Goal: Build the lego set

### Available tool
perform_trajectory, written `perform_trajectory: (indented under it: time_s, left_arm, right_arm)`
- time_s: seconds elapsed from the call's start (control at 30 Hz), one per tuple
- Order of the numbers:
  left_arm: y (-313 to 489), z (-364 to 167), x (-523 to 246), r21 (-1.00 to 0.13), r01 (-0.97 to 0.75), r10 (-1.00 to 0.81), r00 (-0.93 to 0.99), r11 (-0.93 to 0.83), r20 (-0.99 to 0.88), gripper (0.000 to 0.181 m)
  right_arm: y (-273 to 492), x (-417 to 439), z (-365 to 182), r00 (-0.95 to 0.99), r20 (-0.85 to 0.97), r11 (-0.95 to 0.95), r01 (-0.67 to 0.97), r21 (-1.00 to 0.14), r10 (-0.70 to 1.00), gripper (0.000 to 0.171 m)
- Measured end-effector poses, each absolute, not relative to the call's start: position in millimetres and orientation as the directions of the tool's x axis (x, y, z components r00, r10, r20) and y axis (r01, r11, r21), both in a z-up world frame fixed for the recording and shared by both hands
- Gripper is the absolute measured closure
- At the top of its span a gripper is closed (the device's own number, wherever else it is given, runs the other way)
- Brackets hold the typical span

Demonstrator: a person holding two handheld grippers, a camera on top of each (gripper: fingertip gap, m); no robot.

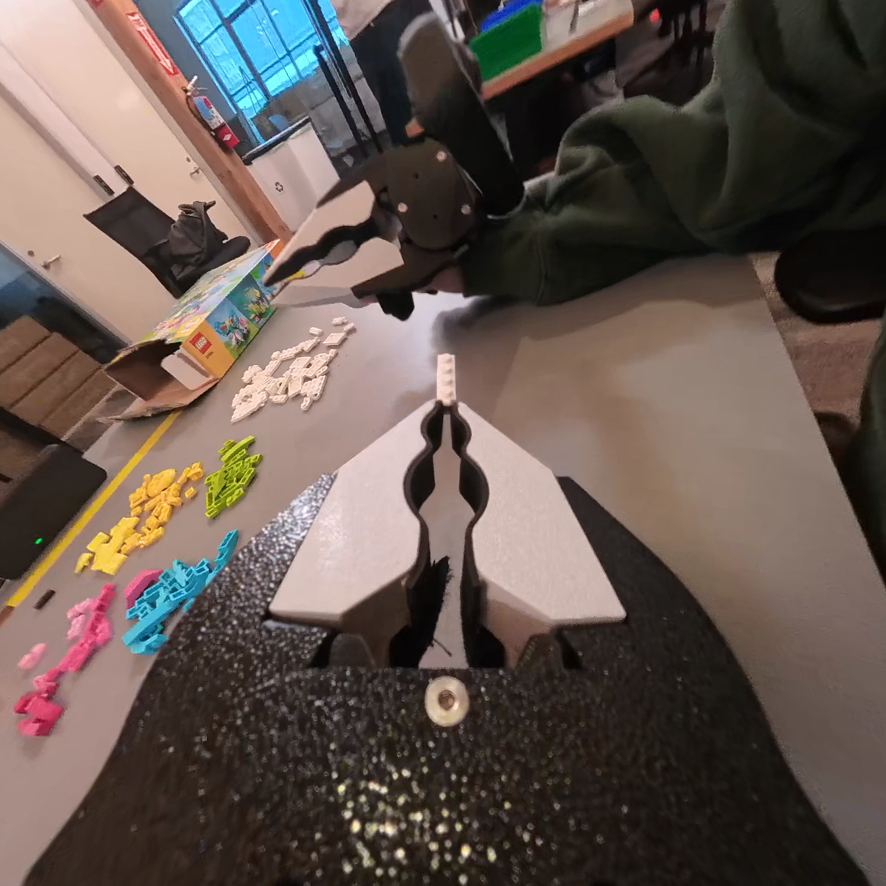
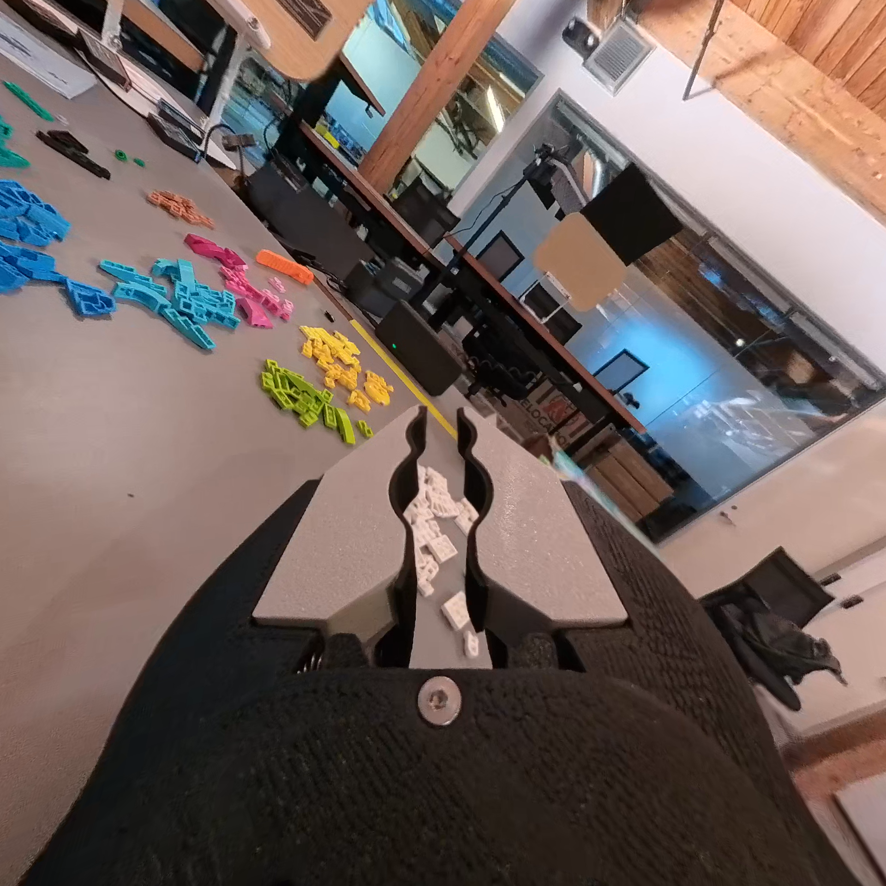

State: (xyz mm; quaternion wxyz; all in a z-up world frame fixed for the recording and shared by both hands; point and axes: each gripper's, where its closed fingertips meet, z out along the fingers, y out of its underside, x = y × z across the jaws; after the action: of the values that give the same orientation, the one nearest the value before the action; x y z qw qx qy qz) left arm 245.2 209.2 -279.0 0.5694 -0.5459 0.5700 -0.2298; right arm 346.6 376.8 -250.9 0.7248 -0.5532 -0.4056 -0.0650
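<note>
My left gripper (image 1: pixel 447 405) is shut on one end of a long white plate (image 1: pixel 446 378), which sticks out forward just above the grey table (image 1: pixel 623 455). My right gripper (image 2: pixel 442 422) is open by a narrow gap and empty. It hovers tilted over the pile of white pieces (image 2: pixel 436 518). In the left wrist view the right gripper (image 1: pixel 280 278) hangs above the far end of the white pile (image 1: pixel 283 378), held by an arm in a green sleeve (image 1: pixel 671 192).
Sorted piles lie to the left: lime (image 1: pixel 232 474), yellow (image 1: pixel 144 513), cyan (image 1: pixel 177 589), pink (image 1: pixel 72 657). The right wrist view also shows blue pieces (image 2: pixel 29 239) and an orange tool (image 2: pixel 283 266). The opened set box (image 1: pixel 215 316) stands at the back left. A yellow strip (image 1: pixel 96 503) marks the table's left edge. The tips of one gripper are about 20 cm away from the tips of the other.
</note>
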Motion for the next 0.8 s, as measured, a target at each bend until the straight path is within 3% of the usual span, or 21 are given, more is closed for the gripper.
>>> perform_trajectory:
  time_s: [0.17, 0.43, 0.53, 0.8]
  left_arm:
    - [208, -283, 247, -0.873, -0.378, -0.881, 0.231, 0.31, -0.413, 0.181]
    - [212, -291, 248, -0.875, -0.392, -0.891, 0.229, 0.284, -0.392, 0.181]
    - [215, -293, 248, -0.877, -0.396, -0.894, 0.233, 0.272, -0.382, 0.181]
    - [214, -293, 248, -0.898, -0.373, -0.914, 0.23, 0.235, -0.334, 0.181]
  right_arm:
    - [394, 370, -280, 0.67, 0.482, 0.163, 0.482, -0.861, 0.564, 0.157]
    - [435, 397, -324, 0.476, 0.202, -0.135, 0.583, -0.801, 0.856, 0.143]
    - [451, 399, -335, 0.424, 0.054, -0.234, 0.597, -0.767, 0.904, 0.138]
    - [461, 397, -352, 0.34, -0.074, -0.288, 0.637, -0.715, 0.937, 0.141]
